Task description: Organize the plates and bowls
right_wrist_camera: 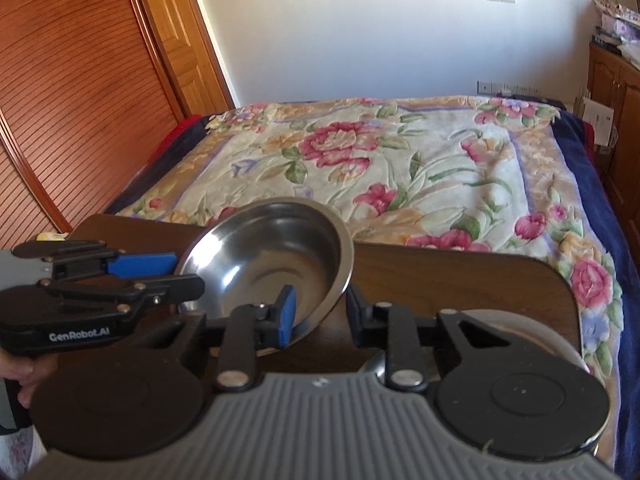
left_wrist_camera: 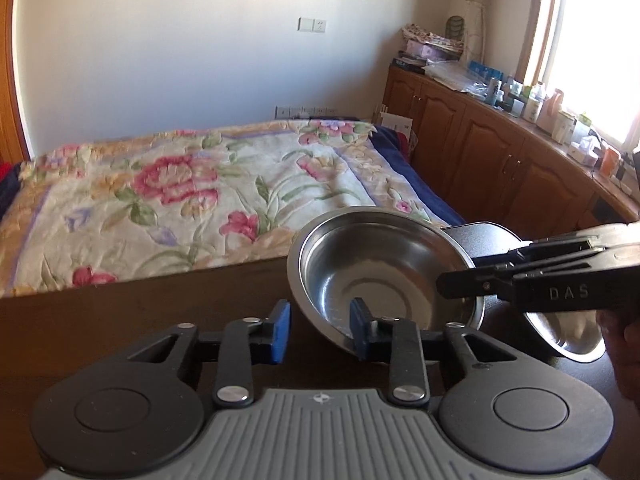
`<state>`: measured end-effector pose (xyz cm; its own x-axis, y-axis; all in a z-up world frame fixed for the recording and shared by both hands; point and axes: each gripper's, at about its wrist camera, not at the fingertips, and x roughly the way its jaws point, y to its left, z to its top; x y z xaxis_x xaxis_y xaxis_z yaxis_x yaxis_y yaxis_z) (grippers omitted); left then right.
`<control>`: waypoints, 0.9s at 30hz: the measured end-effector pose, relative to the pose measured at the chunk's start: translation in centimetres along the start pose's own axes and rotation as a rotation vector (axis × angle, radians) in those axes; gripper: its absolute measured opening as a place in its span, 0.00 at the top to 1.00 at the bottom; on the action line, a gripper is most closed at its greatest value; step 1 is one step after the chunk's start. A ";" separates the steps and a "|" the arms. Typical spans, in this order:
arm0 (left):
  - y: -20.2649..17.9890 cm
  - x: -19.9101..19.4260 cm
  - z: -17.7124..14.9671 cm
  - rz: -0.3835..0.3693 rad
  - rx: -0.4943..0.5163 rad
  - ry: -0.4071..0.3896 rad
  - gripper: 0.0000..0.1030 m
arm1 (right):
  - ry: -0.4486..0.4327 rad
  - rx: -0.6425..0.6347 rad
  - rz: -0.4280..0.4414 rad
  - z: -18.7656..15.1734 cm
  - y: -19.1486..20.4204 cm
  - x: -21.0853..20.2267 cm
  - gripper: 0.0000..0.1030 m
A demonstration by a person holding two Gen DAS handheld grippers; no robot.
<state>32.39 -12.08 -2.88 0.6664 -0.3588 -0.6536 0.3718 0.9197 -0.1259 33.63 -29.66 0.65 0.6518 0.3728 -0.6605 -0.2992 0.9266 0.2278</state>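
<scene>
The left gripper [left_wrist_camera: 320,330], black with blue pads, is closed on the near left rim of a shiny round stainless-steel bowl [left_wrist_camera: 376,272]; one pad sits inside the bowl and the other outside its wall. The right gripper [right_wrist_camera: 320,312], of the same make, clamps the opposite, right side of that bowl's rim, one blue pad inside and the dark finger outside. Held from both sides, the bowl is tilted above the near edge of a dark brown wooden table [left_wrist_camera: 140,320].

Three dishes show in all: the held bowl, a second steel bowl [left_wrist_camera: 568,336] on the table just right of it and partly behind the right gripper, and a flat black round plate [left_wrist_camera: 480,240] at the far right of the table, touching the held bowl's rim in the left wrist view.

A hand [right_wrist_camera: 24,372] grips the left tool's handle. Beyond the table lies one bed with a floral blanket [right_wrist_camera: 400,160].
</scene>
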 end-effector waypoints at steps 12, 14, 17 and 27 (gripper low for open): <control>-0.3 -2.5 0.0 0.003 -0.003 -0.008 0.76 | 0.017 0.038 0.038 -0.4 0.8 -0.9 0.79; -0.6 -3.4 0.1 0.004 0.007 -0.020 0.76 | 0.010 0.037 0.037 -0.3 1.0 -1.4 0.79; -1.3 -4.8 0.2 0.008 0.028 -0.045 0.76 | -0.005 0.036 0.029 -0.3 1.5 -2.3 0.79; -3.2 -9.5 0.1 -0.010 0.058 -0.111 0.76 | -0.056 0.023 0.005 -0.4 2.8 -6.2 0.80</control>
<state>24.91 -11.57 3.83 0.7288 -0.3858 -0.5657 0.4133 0.9065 -0.0859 28.51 -29.43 5.11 0.6887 0.3788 -0.6183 -0.2870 0.9255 0.2474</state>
